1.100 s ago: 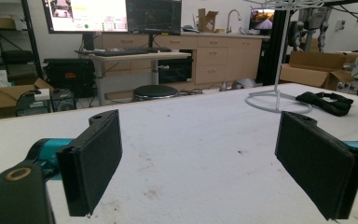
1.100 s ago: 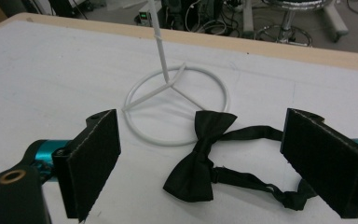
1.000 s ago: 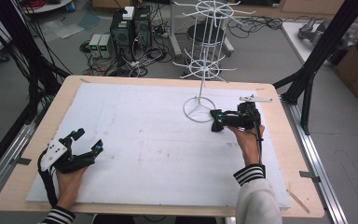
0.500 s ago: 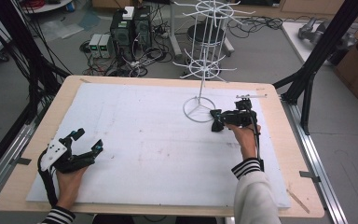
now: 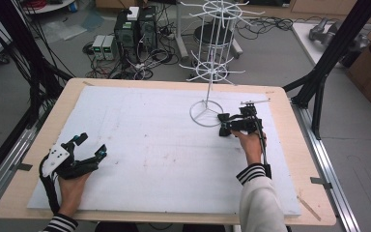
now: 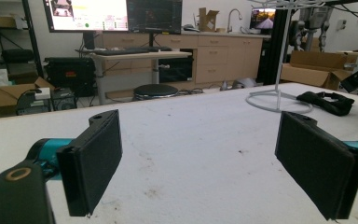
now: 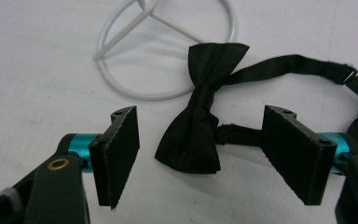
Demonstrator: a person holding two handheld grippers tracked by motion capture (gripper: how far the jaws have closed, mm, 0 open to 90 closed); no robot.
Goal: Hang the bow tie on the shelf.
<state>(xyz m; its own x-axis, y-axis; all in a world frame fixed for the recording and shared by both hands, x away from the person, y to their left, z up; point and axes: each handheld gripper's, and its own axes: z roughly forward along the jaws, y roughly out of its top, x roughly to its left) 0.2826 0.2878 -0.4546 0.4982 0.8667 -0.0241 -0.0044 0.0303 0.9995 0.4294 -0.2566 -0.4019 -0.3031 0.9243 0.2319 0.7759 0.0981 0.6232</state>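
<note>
A black bow tie lies flat on the white board, its upper wing lapping over the ring base of the white wire rack and its strap looping off to one side. The right gripper sits low over it, jaws on either side of the knot and lower wing; they have just been closing, but the pads stand clear of the cloth with gaps on both sides. In the high view this gripper works just beside the rack base, near the far right of the board. A thin metal rod lies just beyond it. The left gripper rests wide open and holding nothing near the front left edge, well apart. Between the two hands the board is bare.
</note>
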